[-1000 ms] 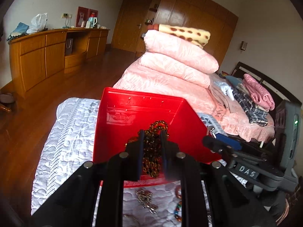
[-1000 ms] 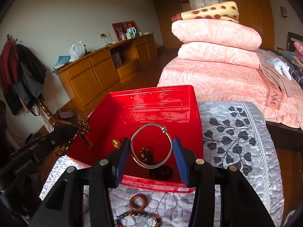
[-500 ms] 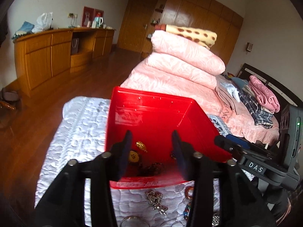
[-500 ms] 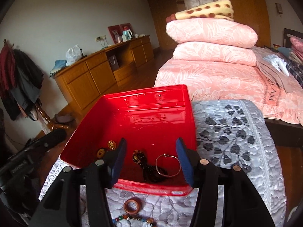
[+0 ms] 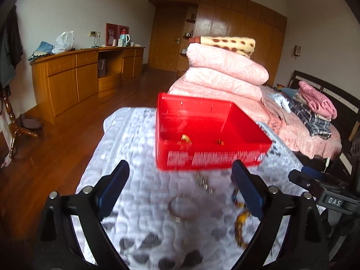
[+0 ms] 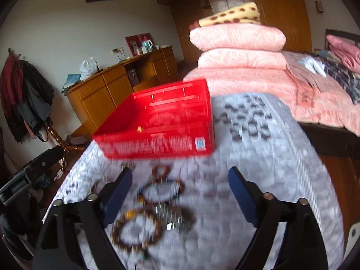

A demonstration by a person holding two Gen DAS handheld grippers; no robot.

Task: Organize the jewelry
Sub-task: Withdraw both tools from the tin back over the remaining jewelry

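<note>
A red plastic box (image 5: 211,135) stands on a white quilted cloth (image 5: 126,157) with small gold pieces inside; it also shows in the right wrist view (image 6: 157,123). My left gripper (image 5: 180,180) is open and empty, pulled back from the box, above a silver bangle (image 5: 183,207) and a silver chain (image 5: 202,181). My right gripper (image 6: 180,184) is open and empty above a coloured bead bracelet (image 6: 160,190), a brown bead bracelet (image 6: 135,231), a small brown ring (image 6: 160,171) and a metal watch (image 6: 173,218). Both views are blurred.
Folded pink quilts (image 5: 225,72) and a bed with clothes (image 5: 310,114) lie behind the box. A wooden sideboard (image 5: 78,78) stands at the left wall. The other gripper's body (image 5: 326,193) is at the right of the left wrist view.
Both grippers let go of their jewelry into the red box, the brown necklace from the left and the silver bangle from the right. Both opened wide and drew back from the box.
</note>
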